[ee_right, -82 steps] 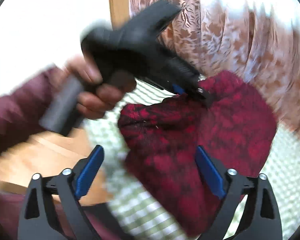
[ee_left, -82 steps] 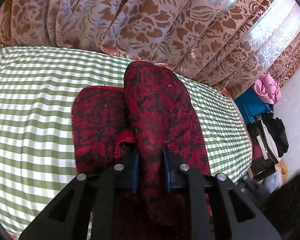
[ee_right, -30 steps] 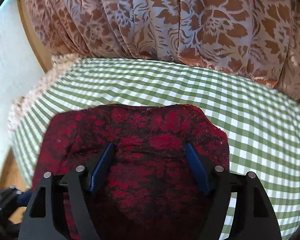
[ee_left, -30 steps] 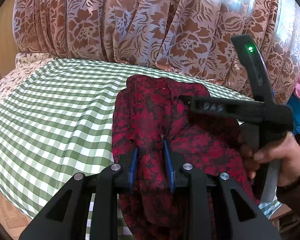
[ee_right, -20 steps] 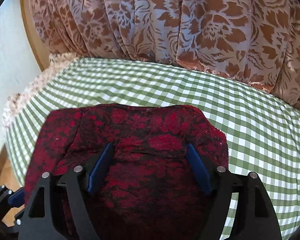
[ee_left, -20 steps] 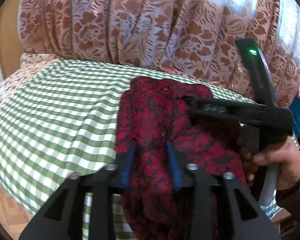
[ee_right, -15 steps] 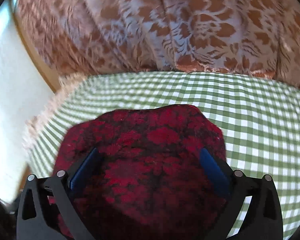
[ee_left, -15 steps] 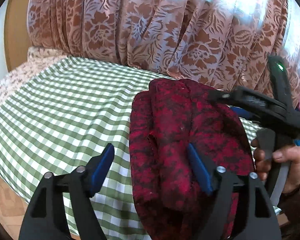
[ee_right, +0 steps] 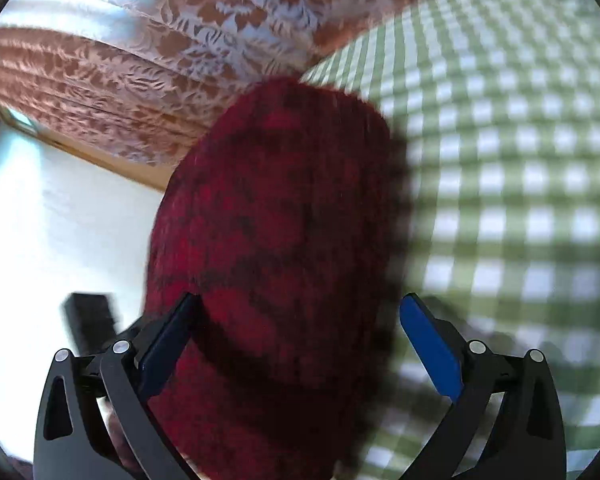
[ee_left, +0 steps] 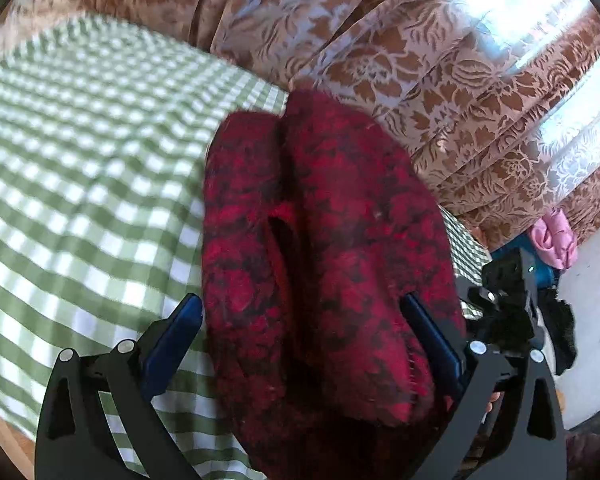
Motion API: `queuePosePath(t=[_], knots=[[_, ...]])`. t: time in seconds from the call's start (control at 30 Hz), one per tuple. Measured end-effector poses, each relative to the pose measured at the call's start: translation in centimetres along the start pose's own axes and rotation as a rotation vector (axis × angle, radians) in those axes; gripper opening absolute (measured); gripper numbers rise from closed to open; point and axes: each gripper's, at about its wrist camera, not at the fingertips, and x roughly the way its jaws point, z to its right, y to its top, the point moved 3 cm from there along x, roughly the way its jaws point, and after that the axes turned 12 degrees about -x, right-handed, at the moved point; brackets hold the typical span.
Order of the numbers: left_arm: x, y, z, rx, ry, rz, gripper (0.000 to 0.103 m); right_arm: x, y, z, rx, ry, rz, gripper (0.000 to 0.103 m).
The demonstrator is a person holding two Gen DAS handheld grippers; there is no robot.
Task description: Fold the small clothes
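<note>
A folded red and black patterned garment (ee_left: 332, 264) lies on the green checked cloth (ee_left: 80, 184) near the table's near edge. My left gripper (ee_left: 304, 336) is open, its blue pads either side of the garment's near end. In the right wrist view the same garment (ee_right: 276, 240) fills the middle, blurred. My right gripper (ee_right: 300, 332) is open over it, with the left pad at the garment's edge. The right gripper's black body (ee_left: 508, 304) shows at the right of the left wrist view.
Brown floral curtains (ee_left: 380, 32) hang behind the table. A pile of pink, blue and black things (ee_left: 552, 248) sits at the far right. A white wall (ee_right: 48, 220) and a wooden frame (ee_right: 100, 160) are at the left in the right wrist view.
My left gripper opened and let go of the garment, and stays open now. Both views have swung, and the right gripper has moved off to the right side of the garment.
</note>
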Motion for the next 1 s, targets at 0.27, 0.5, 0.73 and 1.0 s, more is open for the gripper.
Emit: queuePosePath(t=[0.27, 0.5, 0.73, 1.0], knots=[[1.8, -1.2, -2.7, -0.124, -0.256, -0.052, 0.083, 3.2, -0.6, -0.9, -0.037, 0.132, -0.013, 0.100], [-0.6, 0.3, -0.2, -0.040, -0.320, -0.006, 0.069, 3.5, 2.1, -3.9, -0.131, 0.155, -0.029, 0.091], [-1.3, 7.0, 3.0, 0.048, -0.315, 0.084, 0.069, 3.2, 9.8, -5.8, -0.230, 0.186, 0.012, 0.090], [3.3, 15.0, 3.7, 0.059, -0.182, 0.113, 0.070, 7.5, 19.1, -2.3, -0.220, 0.165, -0.028, 0.090]])
